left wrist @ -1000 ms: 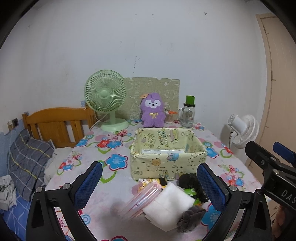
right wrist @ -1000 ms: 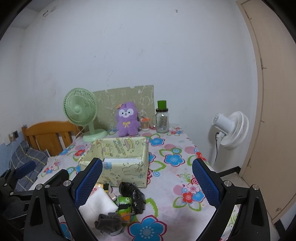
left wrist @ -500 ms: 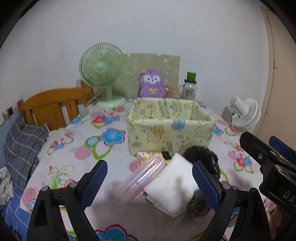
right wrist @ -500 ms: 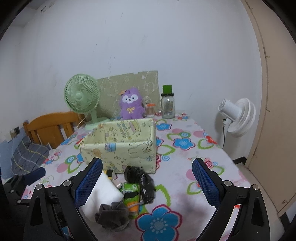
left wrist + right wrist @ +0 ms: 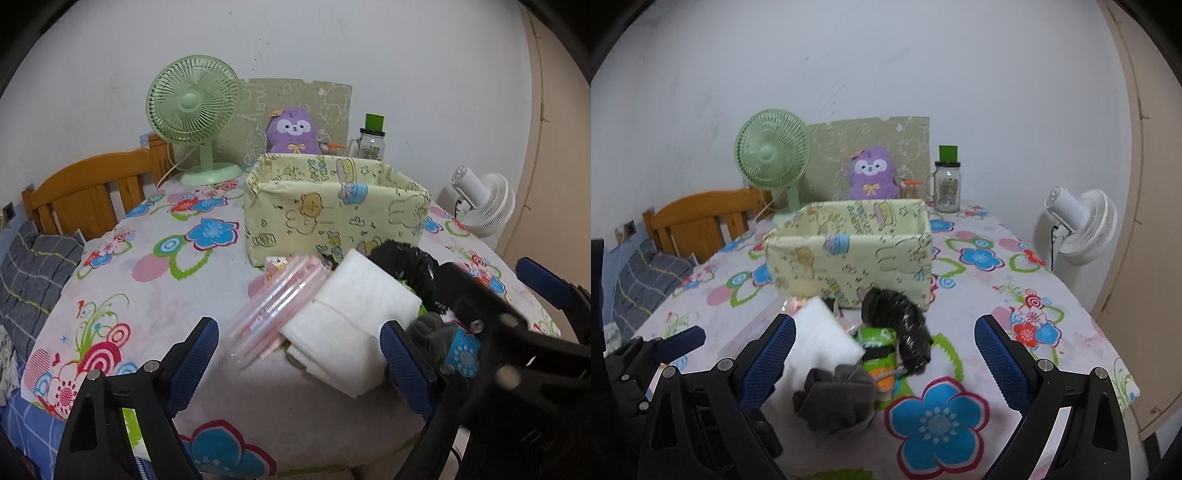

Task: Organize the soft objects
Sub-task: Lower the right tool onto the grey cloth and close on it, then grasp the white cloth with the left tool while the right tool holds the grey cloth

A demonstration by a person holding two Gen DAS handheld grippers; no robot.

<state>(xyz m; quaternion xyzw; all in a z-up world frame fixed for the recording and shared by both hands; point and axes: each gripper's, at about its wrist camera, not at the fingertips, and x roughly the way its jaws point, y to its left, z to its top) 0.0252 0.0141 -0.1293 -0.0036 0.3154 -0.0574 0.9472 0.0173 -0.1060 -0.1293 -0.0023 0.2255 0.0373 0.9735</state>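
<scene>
Both grippers have come down toward the pile at the near edge of the surface [image 5: 155,314]. The left gripper [image 5: 299,362] has just been closing a little but holds nothing, its jaws straddling the white folded cloth [image 5: 354,314]. The right gripper [image 5: 886,362] gapes empty around the grey sock [image 5: 836,398]. Both pieces look light, limp and compressible; pinching a thick fold mid-body should hold. The yellow fabric box [image 5: 849,258] waits behind, mid-surface.

Home bedroom: wooden headboard [image 5: 88,192], plush toy [image 5: 293,134], floral tablecloth [image 5: 155,295].
</scene>
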